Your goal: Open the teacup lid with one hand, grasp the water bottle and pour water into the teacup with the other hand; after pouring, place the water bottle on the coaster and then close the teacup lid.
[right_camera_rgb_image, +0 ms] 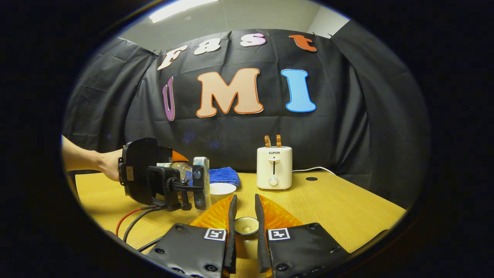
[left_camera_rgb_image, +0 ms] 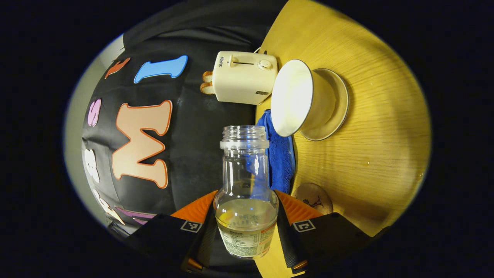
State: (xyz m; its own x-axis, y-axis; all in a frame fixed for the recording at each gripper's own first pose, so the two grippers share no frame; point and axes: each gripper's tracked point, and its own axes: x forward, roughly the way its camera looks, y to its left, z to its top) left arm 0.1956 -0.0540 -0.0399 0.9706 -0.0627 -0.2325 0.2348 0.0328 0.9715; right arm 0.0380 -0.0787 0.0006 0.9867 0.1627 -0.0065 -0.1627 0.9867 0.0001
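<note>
Left gripper (left_camera_rgb_image: pixel 247 227): fingers (left_camera_rgb_image: pixel 206 231) clamped on the lower body of the water bottle (left_camera_rgb_image: pixel 246 193), one on each side. The bottle is uncapped and partly full, with the liquid pooled in the lower part. In the left gripper view the whole scene is rolled sideways, so the counter (left_camera_rgb_image: pixel 366 162) runs down the right side. The bottle mouth sits just short of the teacup (left_camera_rgb_image: pixel 297 98), which is open, white inside, and stands on a saucer (left_camera_rgb_image: pixel 335 104). No water stream visible between mouth and cup.

Coaster (left_camera_rgb_image: pixel 313 197): round, brownish, bare on the counter near the left gripper's orange finger. A blue cloth (left_camera_rgb_image: pixel 279 154) lies behind the bottle, and a cream toaster (left_camera_rgb_image: pixel 245 77) with two toast slices is beyond it.

Right gripper (right_camera_rgb_image: pixel 245 231): fingers (right_camera_rgb_image: pixel 232 231) nearly together around a small round knobbed piece, probably the teacup lid (right_camera_rgb_image: pixel 246 227); contact on both sides looks likely but the view is tight. It is held low over the counter, apart from the cup.

The right gripper view also shows the left gripper and the hand (right_camera_rgb_image: pixel 110 166) holding it at the left, with the bottle tipped toward the teacup. Red and black cables (right_camera_rgb_image: pixel 135 222) trail under it on the counter.
</note>
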